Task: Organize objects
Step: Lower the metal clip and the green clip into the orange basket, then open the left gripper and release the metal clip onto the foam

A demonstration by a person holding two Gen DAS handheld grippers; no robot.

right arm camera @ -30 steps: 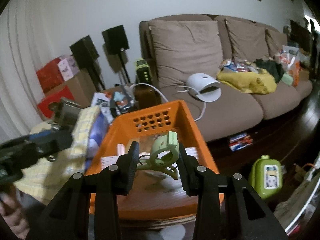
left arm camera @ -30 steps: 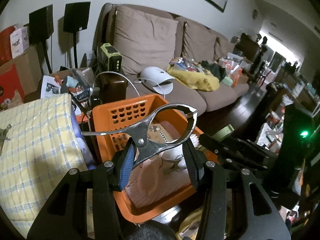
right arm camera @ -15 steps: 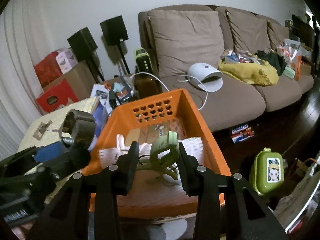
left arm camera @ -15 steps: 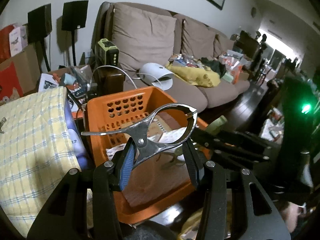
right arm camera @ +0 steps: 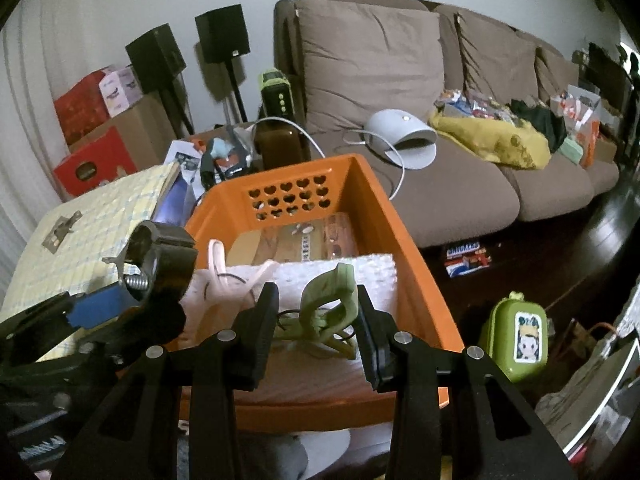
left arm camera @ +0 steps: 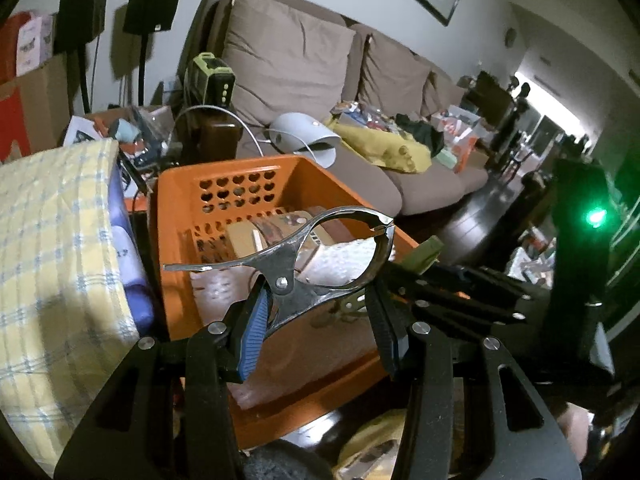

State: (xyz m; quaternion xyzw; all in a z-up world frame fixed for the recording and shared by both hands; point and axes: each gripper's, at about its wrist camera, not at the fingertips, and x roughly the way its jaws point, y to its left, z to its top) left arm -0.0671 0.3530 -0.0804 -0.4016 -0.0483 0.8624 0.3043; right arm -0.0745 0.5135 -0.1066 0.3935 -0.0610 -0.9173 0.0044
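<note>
My left gripper is shut on a large metal spring clamp and holds it over the orange basket. My right gripper is shut on a green plastic clip, also over the orange basket. The basket holds white padding, a pink cord and brown boxes. The left gripper shows at the left of the right wrist view. The right gripper shows at the right of the left wrist view.
A yellow checked cloth covers a stack left of the basket, with a small metal clip on it. A brown sofa with a white device stands behind. A green case sits on the dark floor at right.
Both grippers have come lower and nearer over the basket, still holding their clips. The left gripper has moved in closer beside the right one.
</note>
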